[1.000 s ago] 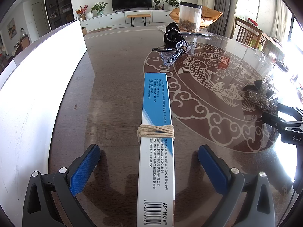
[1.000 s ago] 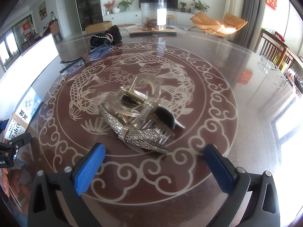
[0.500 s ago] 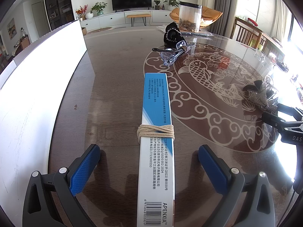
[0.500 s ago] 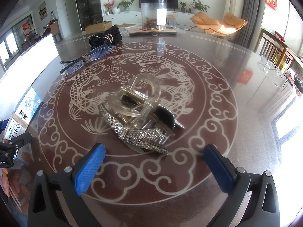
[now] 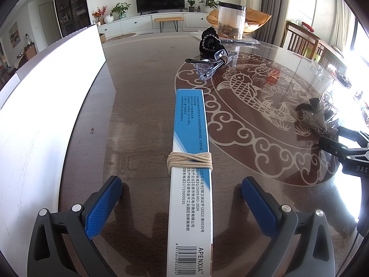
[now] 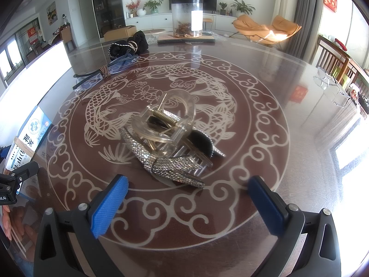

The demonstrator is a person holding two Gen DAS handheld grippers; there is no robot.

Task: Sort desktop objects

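Tabletop (image 5: 143,97) — box (image 5: 190,161) lengthwise, pointing away

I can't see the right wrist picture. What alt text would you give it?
An open claw with blue pads hovers over a pile of hair clips, one clear and one sparkly, on a glossy table patterned with fish. Farther back lie glasses, a black pouch and a clear jar.
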